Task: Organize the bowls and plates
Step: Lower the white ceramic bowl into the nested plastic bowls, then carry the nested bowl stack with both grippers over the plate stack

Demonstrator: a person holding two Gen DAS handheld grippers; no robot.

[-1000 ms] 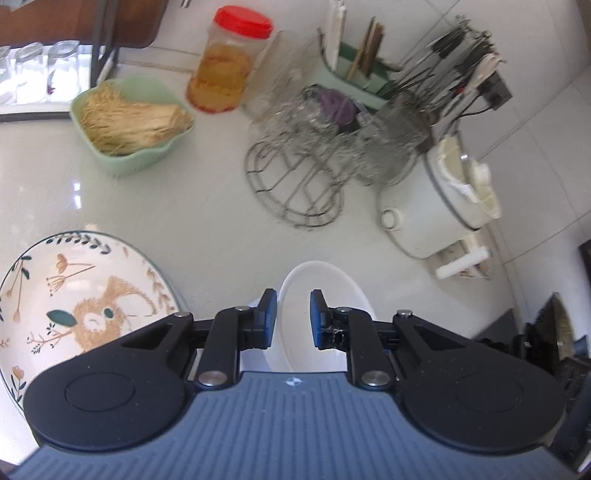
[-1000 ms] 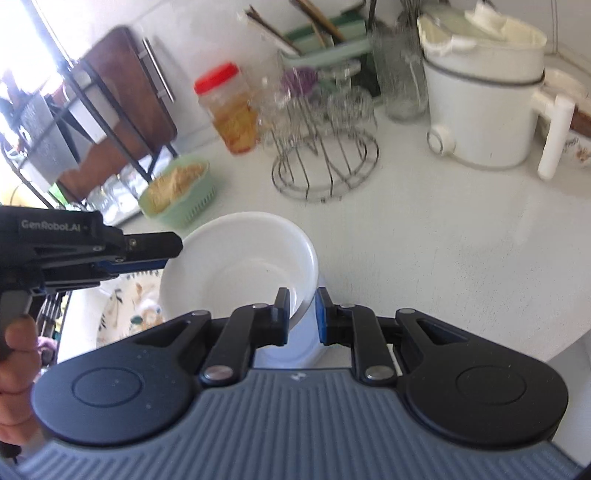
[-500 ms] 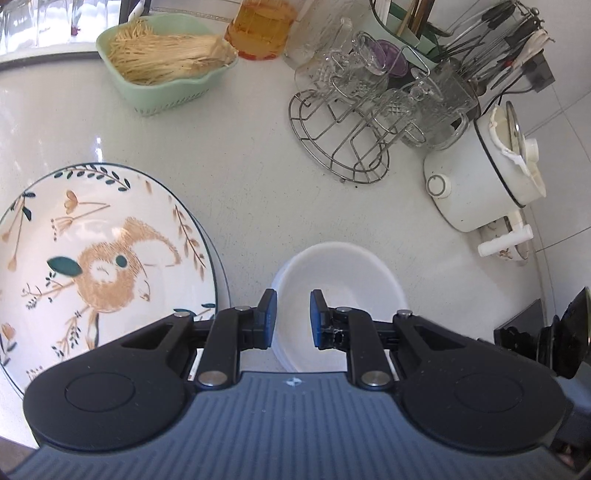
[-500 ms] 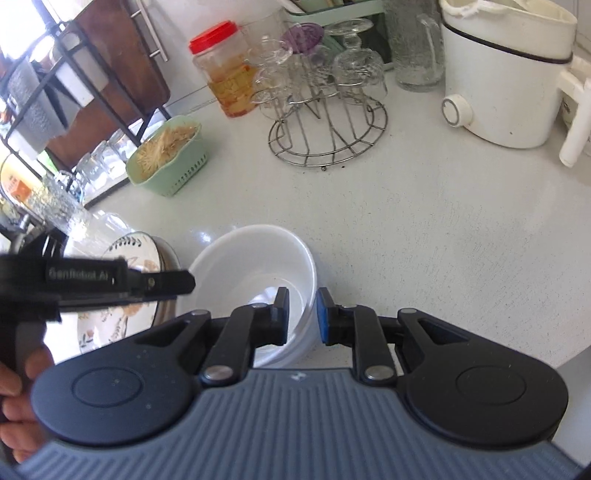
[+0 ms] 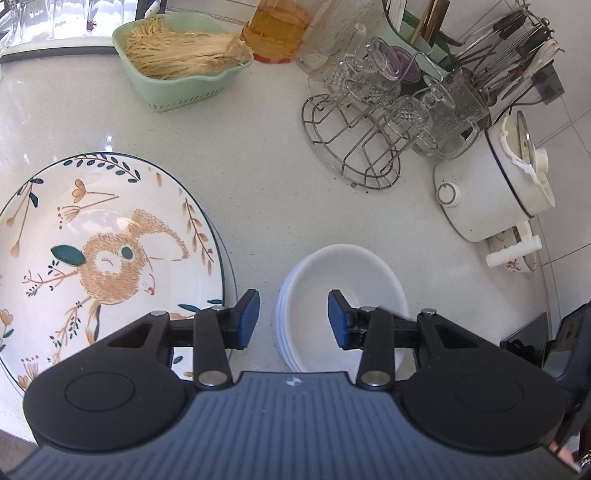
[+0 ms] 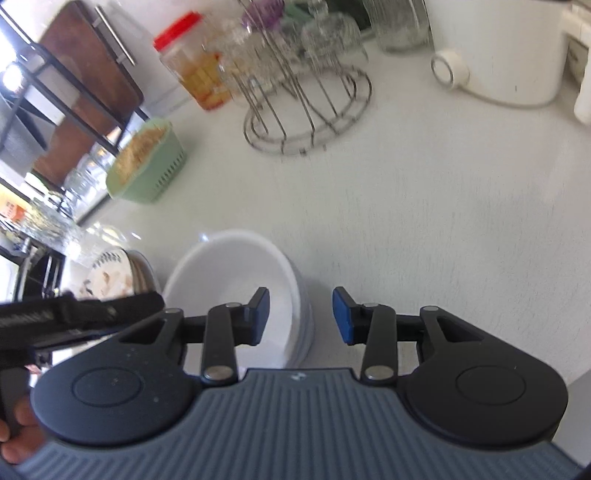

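Note:
A stack of white bowls (image 5: 343, 280) rests on the white counter, its near rim between my fingers in both views. My left gripper (image 5: 293, 319) has its jaws opening; the blue pads stand either side of the stack's left rim without touching it. Left of it lies a large plate painted with a squirrel and leaves (image 5: 99, 254). My right gripper (image 6: 301, 315) also has its jaws opening, straddling the right rim of the bowls (image 6: 229, 273) with the pads off it. The painted plate (image 6: 110, 273) shows at the far left there, behind the other gripper.
A green basket of dry noodles (image 5: 181, 62), an amber jar (image 5: 277, 33), a wire rack with glasses (image 5: 373, 122) and a white electric pot (image 5: 491, 188) line the back. A person's hand (image 6: 14, 439) holds the left gripper's handle.
Both grippers came down with the white bowl and set it into the stack. Both pairs of jaws then spread apart off its rim.

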